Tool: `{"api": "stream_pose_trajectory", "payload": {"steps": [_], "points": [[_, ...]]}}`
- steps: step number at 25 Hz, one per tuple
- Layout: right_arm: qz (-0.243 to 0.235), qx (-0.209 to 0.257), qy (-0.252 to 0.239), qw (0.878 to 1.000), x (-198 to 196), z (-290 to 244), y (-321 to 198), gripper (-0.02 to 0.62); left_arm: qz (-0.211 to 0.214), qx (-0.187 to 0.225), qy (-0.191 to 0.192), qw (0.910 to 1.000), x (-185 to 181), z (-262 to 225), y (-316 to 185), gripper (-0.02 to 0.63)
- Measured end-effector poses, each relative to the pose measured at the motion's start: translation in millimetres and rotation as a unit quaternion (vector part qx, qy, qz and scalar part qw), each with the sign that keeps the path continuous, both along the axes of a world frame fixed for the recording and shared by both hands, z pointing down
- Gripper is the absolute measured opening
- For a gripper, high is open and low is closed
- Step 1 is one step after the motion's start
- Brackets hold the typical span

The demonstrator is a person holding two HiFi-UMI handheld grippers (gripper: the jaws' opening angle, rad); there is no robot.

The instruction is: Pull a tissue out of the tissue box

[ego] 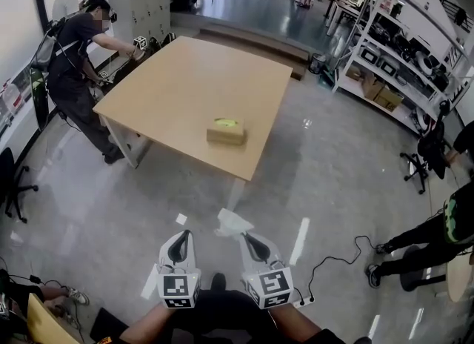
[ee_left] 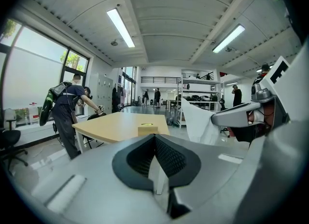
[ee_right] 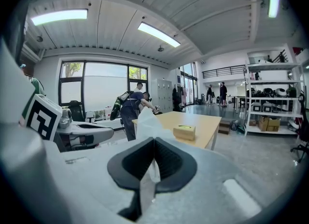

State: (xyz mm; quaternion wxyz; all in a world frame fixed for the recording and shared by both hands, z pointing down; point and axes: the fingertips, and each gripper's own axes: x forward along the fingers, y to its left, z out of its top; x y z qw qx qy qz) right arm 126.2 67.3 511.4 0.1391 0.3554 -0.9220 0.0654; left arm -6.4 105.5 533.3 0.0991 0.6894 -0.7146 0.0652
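Observation:
A tan tissue box (ego: 226, 130) with a green top opening sits near the front edge of the wooden table (ego: 185, 90). It also shows far ahead in both gripper views (ee_left: 147, 130) (ee_right: 184, 132). Both grippers hang over the floor well short of the table. My right gripper (ego: 246, 239) (ee_right: 153, 143) is shut on a white tissue (ego: 233, 222) (ee_right: 147, 120), which stands up crumpled from its tips. The left gripper view shows that tissue (ee_left: 199, 121) to its right. My left gripper (ego: 180, 237) (ee_left: 155, 138) is beside it, jaws together with nothing in them.
A person with a backpack (ego: 78, 75) leans on the table's far left corner. Metal shelving (ego: 392, 61) lines the right wall. At the right are an office chair (ego: 422, 159) and a seated person (ego: 444, 239). A black cable (ego: 333, 261) lies on the grey floor.

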Motion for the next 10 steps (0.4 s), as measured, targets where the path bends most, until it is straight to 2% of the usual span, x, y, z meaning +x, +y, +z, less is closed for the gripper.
{"api": "stream_pose_trajectory", "payload": {"steps": [10], "points": [[0.006,0.006,-0.002,1.000,4,-17,2,-0.003,0.014,0.008,-0.006,0.9999,4,-19,-6,0.018]]}}
